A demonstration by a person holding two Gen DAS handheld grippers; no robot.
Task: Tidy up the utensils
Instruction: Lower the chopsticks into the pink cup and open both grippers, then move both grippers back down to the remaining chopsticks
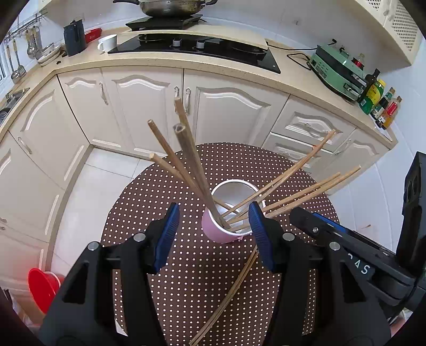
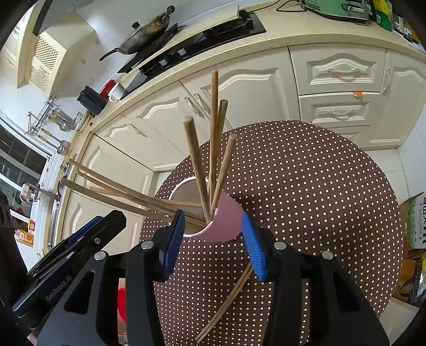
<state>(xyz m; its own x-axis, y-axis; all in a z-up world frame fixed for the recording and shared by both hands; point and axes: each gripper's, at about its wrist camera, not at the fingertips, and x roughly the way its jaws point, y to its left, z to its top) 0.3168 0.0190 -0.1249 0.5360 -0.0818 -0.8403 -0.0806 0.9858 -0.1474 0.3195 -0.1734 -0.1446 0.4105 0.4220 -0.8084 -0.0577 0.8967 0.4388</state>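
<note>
A pink cup stands on a round brown polka-dot table. Several wooden chopsticks stick out of it and fan to both sides. Two more chopsticks lie flat on the cloth in front of the cup. My left gripper hangs open just above the cup's near rim, with nothing pressed between its blue pads. My right gripper is open too, its jaws either side of the cup's near wall without touching it. Each gripper shows at the edge of the other's view.
Cream cabinets and a counter curve behind the table, with a black hob, a wok and a white mug. A green appliance and bottles stand at the right. A red basin sits on the floor, a cardboard box at the right.
</note>
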